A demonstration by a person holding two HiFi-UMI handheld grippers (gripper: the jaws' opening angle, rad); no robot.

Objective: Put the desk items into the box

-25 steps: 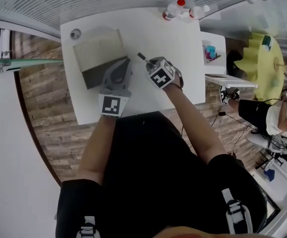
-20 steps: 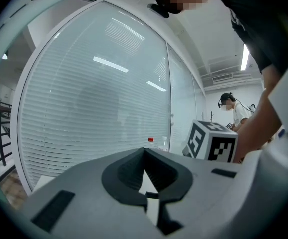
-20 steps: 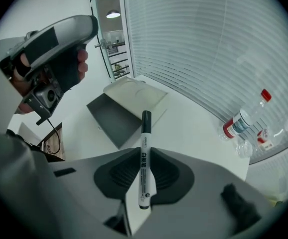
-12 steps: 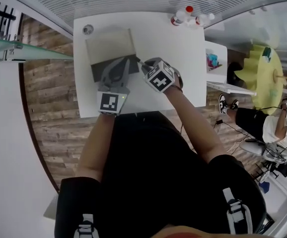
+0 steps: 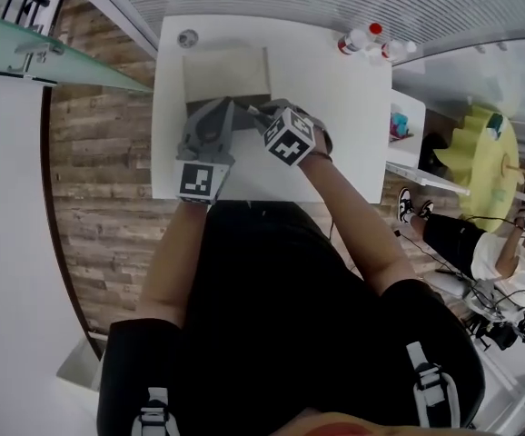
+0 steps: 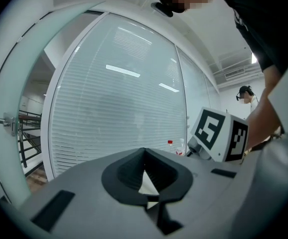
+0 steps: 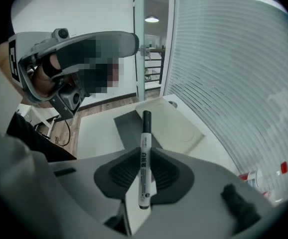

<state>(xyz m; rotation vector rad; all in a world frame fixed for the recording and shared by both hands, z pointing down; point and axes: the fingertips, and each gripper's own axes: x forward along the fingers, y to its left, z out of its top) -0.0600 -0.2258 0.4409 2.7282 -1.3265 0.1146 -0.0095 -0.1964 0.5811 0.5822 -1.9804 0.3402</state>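
One black-capped marker (image 7: 146,128) sits pinched between the jaws of the right tool (image 7: 145,152), its cap pointing toward the beige box (image 7: 171,118) on the white tabletop (image 5: 335,107). Beside it, the left tool (image 6: 144,151) has its jaws closed together on nothing.

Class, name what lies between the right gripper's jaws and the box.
A marker: the right gripper clamps it, and its black-capped end points out toward the box. The right gripper view shows this best.
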